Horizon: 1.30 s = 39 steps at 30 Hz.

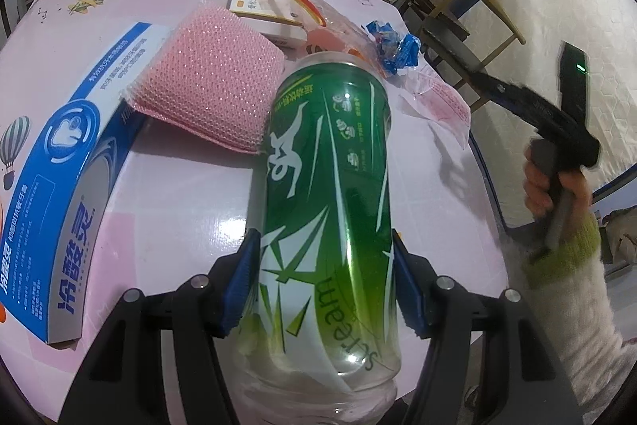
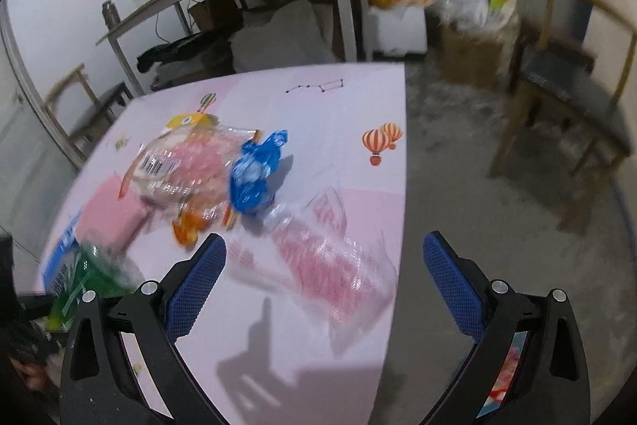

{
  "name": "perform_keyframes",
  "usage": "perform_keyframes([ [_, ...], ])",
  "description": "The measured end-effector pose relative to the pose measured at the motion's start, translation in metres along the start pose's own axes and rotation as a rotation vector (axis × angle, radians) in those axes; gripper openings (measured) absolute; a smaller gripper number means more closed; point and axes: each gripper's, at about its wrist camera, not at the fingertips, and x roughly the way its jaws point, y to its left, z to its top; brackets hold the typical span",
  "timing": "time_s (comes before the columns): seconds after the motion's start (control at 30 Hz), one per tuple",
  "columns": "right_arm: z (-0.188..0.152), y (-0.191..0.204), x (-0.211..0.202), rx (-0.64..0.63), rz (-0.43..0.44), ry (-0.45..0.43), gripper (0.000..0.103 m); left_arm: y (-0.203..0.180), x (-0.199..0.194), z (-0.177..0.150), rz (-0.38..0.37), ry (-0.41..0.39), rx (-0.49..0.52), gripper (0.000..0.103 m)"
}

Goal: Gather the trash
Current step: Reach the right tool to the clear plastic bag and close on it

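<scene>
So the left claw (image 1: 324,289) is clamped on the green bottle (image 1: 326,194), blue pads squeezing its lower body on both sides, bottle pointing away over the pink desk (image 1: 191,194). It looks empty, just clear plastic and a green label, so it'll dent easily; I'd keep the squeeze steady and not crank harder, and carry it level so it doesn't pivot between the pads.

The right claw (image 2: 324,265) is spread wide with nothing in it, hovering above the desk edge over a clear wrapper with red print (image 2: 330,265). That film is flat and slippery, so come in low and pinch a raised crease rather than the middle.

More trash sits further back: a crumpled blue wrapper (image 2: 254,174) touching a clear bag with a barcode (image 2: 179,166). The pink scrub pad (image 1: 215,86) and the blue toothpaste box (image 1: 75,166) may not be trash at all.

Possible bin: a cardboard box (image 2: 469,54) on the floor by the chair (image 2: 565,86), stuffed with bags. Too blurry to be sure.
</scene>
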Motion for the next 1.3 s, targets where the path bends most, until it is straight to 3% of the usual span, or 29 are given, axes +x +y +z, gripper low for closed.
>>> perform_keyframes([
  [0.23,-0.011,-0.007,0.031,0.043,0.11,0.114,0.095,0.0,0.001,0.002,-0.007,0.003,-0.009,0.061],
  [0.37,-0.022,0.01,0.026,-0.026,0.076,0.131,0.094,-0.002,0.001,0.004,-0.002,0.014,-0.006,0.061],
  [0.47,-0.027,0.018,0.024,-0.065,0.026,0.144,0.087,-0.003,0.002,0.006,-0.003,0.011,-0.007,0.061],
  [0.73,-0.035,0.021,0.02,-0.069,-0.041,0.163,0.04,-0.009,0.003,0.005,0.021,0.009,-0.007,0.061],
  [0.83,-0.038,0.024,0.017,-0.043,-0.053,0.171,0.033,-0.009,0.003,0.005,0.026,0.006,-0.014,0.061],
  [1.03,-0.054,0.03,-0.007,0.044,-0.055,0.171,0.029,-0.012,0.003,0.002,0.042,-0.001,-0.018,0.061],
  [1.3,-0.105,0.047,-0.046,0.183,0.021,0.227,0.031,-0.019,0.004,0.001,0.054,0.015,-0.026,0.061],
])
